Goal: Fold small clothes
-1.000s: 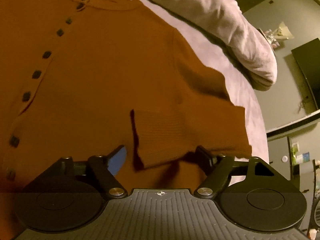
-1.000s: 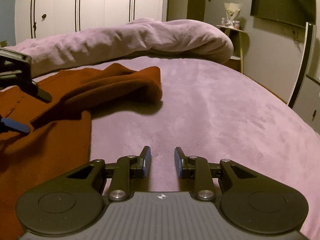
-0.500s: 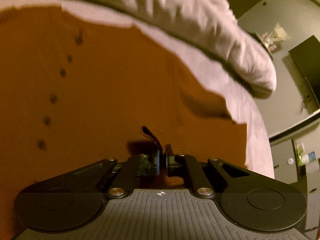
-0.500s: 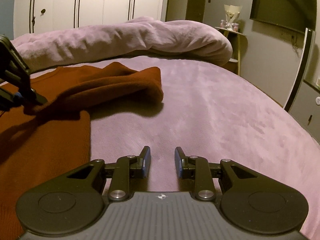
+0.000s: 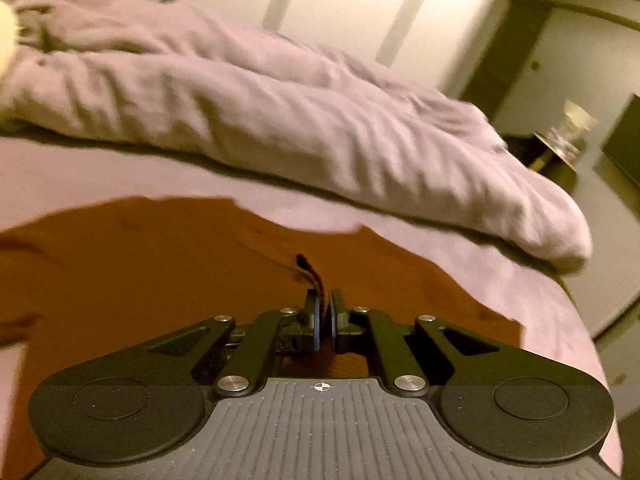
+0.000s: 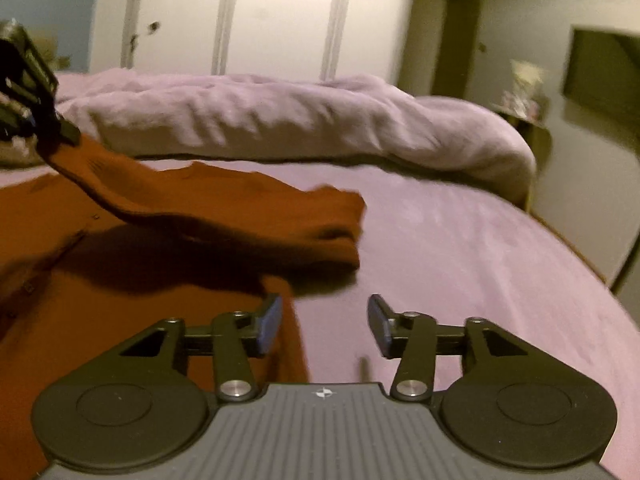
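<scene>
Since a second ago, left gripper (image 5: 325, 308) is rising with the cardigan's sleeve (image 6: 224, 216) pinched tight, draping it above the rust cardigan (image 6: 120, 320) lying on the bed (image 6: 460, 248). Right gripper (image 6: 323, 322) is spreading, jaws just widening over the cardigan's edge, holding nothing.

Bare bed sheet (image 6: 460, 240) right of the orange cardigan (image 6: 120, 320) is free, wide room there. Rolled duvet (image 6: 300, 120) blocks the far side across the bed. Lifted sleeve (image 6: 240, 216) hangs over the cardigan's body, low gap beneath. Left hand-held gripper (image 6: 24, 92) occupies the upper left.
</scene>
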`<action>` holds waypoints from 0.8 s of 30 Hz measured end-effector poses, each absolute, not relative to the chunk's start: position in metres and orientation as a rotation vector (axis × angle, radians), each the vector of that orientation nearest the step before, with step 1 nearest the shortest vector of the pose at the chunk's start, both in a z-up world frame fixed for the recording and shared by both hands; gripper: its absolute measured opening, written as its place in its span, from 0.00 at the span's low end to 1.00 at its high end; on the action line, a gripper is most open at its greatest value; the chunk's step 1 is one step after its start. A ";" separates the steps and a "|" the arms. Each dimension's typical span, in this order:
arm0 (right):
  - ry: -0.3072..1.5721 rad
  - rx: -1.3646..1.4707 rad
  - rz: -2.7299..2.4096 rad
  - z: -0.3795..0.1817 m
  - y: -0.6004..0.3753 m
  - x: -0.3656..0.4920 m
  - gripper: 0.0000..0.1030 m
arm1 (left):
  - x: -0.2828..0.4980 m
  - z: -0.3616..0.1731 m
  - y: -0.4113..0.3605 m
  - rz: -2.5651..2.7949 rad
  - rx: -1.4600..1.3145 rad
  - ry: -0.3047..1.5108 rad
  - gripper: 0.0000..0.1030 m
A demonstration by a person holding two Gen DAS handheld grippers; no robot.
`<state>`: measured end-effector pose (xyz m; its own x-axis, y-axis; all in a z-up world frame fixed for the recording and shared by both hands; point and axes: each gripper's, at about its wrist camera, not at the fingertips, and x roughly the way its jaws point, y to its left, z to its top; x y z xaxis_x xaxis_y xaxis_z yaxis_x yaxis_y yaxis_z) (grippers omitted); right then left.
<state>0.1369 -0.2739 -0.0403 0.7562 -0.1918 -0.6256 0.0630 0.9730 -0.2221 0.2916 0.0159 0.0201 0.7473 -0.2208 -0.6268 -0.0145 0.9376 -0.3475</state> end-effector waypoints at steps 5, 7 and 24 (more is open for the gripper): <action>0.739 -0.255 -0.095 -0.055 -0.254 0.175 0.50 | 0.295 0.016 0.069 0.018 -0.382 0.707 0.06; 0.756 -0.299 -0.091 -0.062 -0.246 0.187 0.51 | 0.297 0.011 0.084 0.063 -0.371 0.701 0.06; 0.772 -0.489 -0.111 -0.091 -0.223 0.248 0.57 | 0.308 -0.016 0.138 0.179 -0.432 0.687 0.06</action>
